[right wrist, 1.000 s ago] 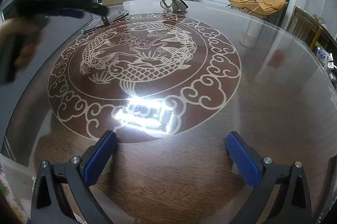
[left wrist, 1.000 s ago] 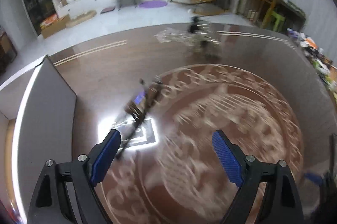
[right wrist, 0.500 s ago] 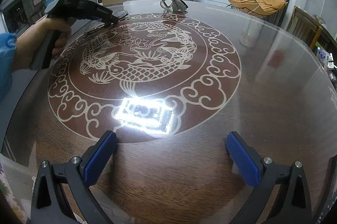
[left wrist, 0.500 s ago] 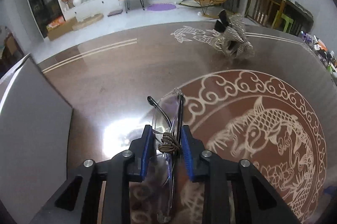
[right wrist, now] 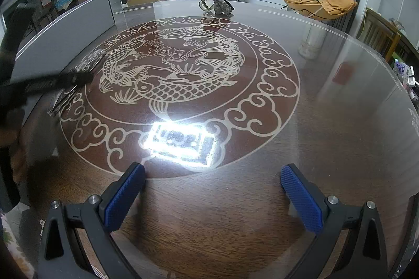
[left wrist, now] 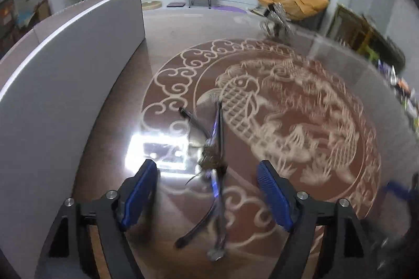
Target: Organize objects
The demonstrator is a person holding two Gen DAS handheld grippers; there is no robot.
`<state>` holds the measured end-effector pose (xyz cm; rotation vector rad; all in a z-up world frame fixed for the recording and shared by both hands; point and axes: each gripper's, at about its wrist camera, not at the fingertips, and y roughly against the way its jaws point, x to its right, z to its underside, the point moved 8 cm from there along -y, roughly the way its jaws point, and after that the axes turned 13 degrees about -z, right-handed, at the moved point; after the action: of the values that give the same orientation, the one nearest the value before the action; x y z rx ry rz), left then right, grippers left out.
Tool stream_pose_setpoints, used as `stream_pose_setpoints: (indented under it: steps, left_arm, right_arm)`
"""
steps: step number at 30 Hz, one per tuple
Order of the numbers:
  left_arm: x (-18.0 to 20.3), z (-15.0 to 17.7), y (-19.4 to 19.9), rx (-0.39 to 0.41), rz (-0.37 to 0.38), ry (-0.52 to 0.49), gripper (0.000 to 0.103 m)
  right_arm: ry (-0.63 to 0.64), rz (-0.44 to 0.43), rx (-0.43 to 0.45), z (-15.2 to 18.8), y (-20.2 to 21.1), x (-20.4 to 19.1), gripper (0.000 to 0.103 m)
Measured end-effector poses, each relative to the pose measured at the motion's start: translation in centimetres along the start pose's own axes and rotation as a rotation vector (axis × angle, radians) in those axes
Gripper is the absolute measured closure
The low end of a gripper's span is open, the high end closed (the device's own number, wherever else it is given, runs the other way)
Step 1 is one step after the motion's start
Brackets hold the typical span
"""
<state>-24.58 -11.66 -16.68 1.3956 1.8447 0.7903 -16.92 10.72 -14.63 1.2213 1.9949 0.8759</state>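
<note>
Round glossy table (right wrist: 327, 100), carp inlay: glasses (left wrist: 216, 163) near left edge, glittery bow (right wrist: 216, 0) far side.

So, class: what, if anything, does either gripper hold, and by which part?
Nothing. The left gripper is opening, its fingers clear of the glasses lying between them. The right gripper is open and empty.

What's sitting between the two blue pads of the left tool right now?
In the left wrist view, the folded glasses lie on the table between the left tool's opening pads, touching neither.

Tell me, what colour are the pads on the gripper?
Blue, on black arms. The right gripper's pads show it best in the right wrist view.
</note>
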Motion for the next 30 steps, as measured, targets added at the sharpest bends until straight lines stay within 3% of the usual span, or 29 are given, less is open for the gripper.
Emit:
stream_pose_setpoints:
  steps: [2,4,6,30]
  left_arm:
    - [0.3,-0.1,-0.3,-0.001,-0.025,-0.037,0.020]
    - [-0.2,-0.1,-0.5,-0.013,-0.027,-0.037,0.006]
    - [-0.7,0.0,-0.9,-0.024,-0.036,-0.015,0.000]
    - [-1.1,0.1,-0.7,0.000,-0.036,-0.005,0.000]
  right_arm:
    - [0.000,0.000,0.000,0.0,0.0,0.0,0.000]
    - [0.000,0.000,0.000,0.0,0.0,0.0,0.000]
    - [0.000,0.000,0.000,0.0,0.0,0.0,0.000]
    - [-0.003,0.000,0.003,0.0,-0.1,0.0,0.000]
